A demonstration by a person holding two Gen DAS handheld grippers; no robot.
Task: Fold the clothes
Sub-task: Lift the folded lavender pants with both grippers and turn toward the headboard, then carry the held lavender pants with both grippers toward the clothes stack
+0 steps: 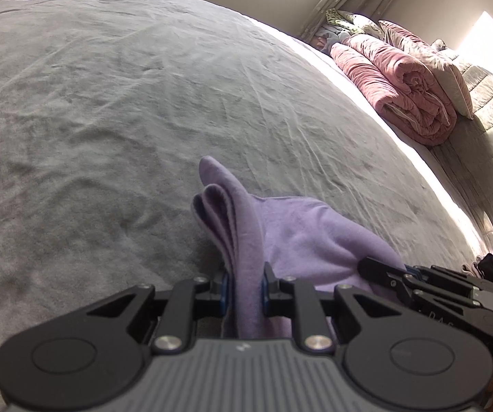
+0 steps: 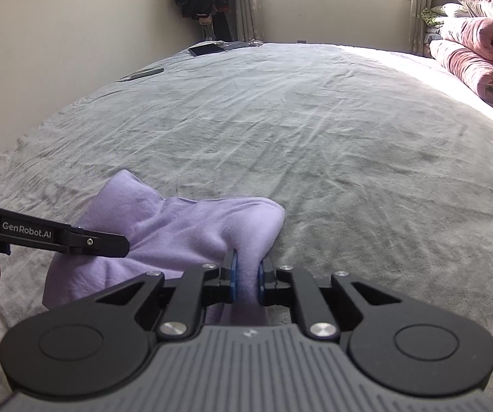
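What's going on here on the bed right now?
A person is folding a lilac garment on a grey bedspread, with a handheld gripper in each hand. The left gripper is shut on a bunched fold of the cloth, and the right gripper is shut on another edge. The garment lies partly gathered between them. A rolled pink quilt sits at the far side.

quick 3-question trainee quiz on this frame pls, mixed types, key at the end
1. True or false: both grippers are clamped on the lilac garment.
2. What lies at the bed's right side? A) pink quilt B) laundry basket C) suitcase
3. Fill in: in the right wrist view, the left gripper comes in from the ___ edge.

Key: 1 true: left gripper and right gripper each pinch a bunch of it. 2 A, the pink quilt. 3 left.
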